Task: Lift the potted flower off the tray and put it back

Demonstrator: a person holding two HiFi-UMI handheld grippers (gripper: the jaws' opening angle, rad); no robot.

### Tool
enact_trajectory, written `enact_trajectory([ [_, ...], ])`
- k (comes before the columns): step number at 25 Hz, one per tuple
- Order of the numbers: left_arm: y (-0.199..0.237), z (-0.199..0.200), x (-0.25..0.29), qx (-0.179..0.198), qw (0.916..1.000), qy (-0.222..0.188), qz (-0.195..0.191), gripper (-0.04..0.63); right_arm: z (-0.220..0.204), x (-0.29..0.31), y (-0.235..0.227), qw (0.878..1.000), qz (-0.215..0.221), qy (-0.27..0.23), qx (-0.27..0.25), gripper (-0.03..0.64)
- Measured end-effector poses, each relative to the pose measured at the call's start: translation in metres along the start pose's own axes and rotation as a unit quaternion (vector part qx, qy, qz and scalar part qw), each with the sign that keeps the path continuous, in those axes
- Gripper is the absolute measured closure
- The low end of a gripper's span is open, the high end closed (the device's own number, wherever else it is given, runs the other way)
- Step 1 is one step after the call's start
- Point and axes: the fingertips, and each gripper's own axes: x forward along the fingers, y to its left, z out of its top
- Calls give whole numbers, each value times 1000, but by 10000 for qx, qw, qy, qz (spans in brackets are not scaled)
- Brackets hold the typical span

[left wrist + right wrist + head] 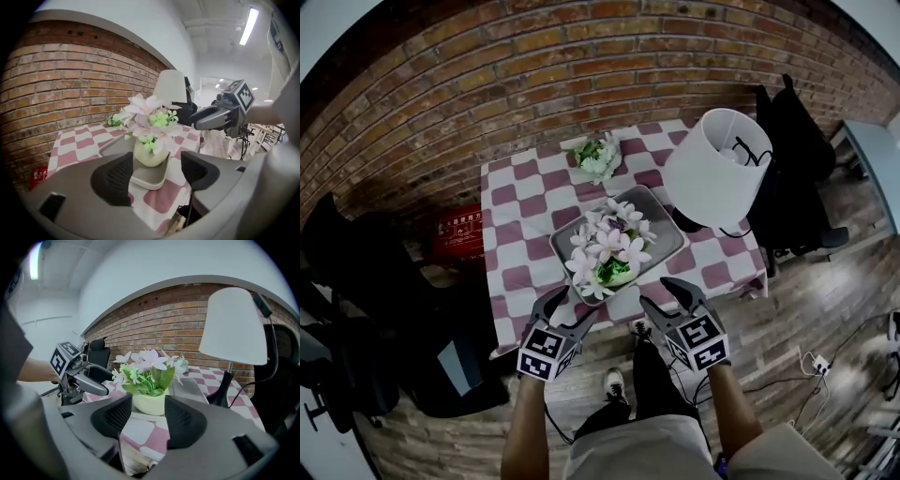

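Table (520, 202) with a pink-and-white checked cloth, brick wall behind its far edge.

Grey tray (667, 223) lies at an angle on the middle of the table, one end reaching toward the near edge. Potted flower (607, 253) stands upright on that near end of the tray: cream pot, white-pink blossoms, green leaves (the blossoms overhang the tray rim in the head view).

Left gripper (572, 309): just off the table's near edge, on the near-left side of the pot, pointing at it. Jaws spread wide. In its own view the pot and the tray corner sit in the gap beyond the pads, touching neither pad. Nothing gripped.

Right gripper (667, 298): just off the near edge, on the near-right side of the pot, jaws apart. In its own view the pot shows beyond the gap, clear of both pads. Nothing gripped.

The two grippers flank the pot and angle in toward each other; each shows in the other's view.

Also on the table: a table lamp (717, 169) with a white shade near the right edge, and a small flower bunch (596, 155) at the far edge. A red box (461, 228) sits on the floor left of the table.
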Motion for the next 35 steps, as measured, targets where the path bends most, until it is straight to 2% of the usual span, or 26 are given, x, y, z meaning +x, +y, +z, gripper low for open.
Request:
enact_trajectory([
  [4,2,-12,19,-138,9998,44,-140,241,-13,18,-6,9999,158,56,-8,362],
  [8,2,-23,36,-58,9995,166,-246,232,-17,35,-11,9993,362,-1,-21,349],
  [18,14,-20,67,189,9980,273,-534,198,-27,80,-20,9929,895,146,-771,258],
  [26,16,-18,82,213,9969,301,-688,197,-25,101,-23,9759,1490,81,-1593,188],
  [30,11,-19,86,242,9963,348,-748,196,-22,108,-19,9651,1985,105,-1706,165],
  [35,13,-20,87,182,9974,299,-627,209,-26,118,-10,9494,2497,322,-1876,161],
])
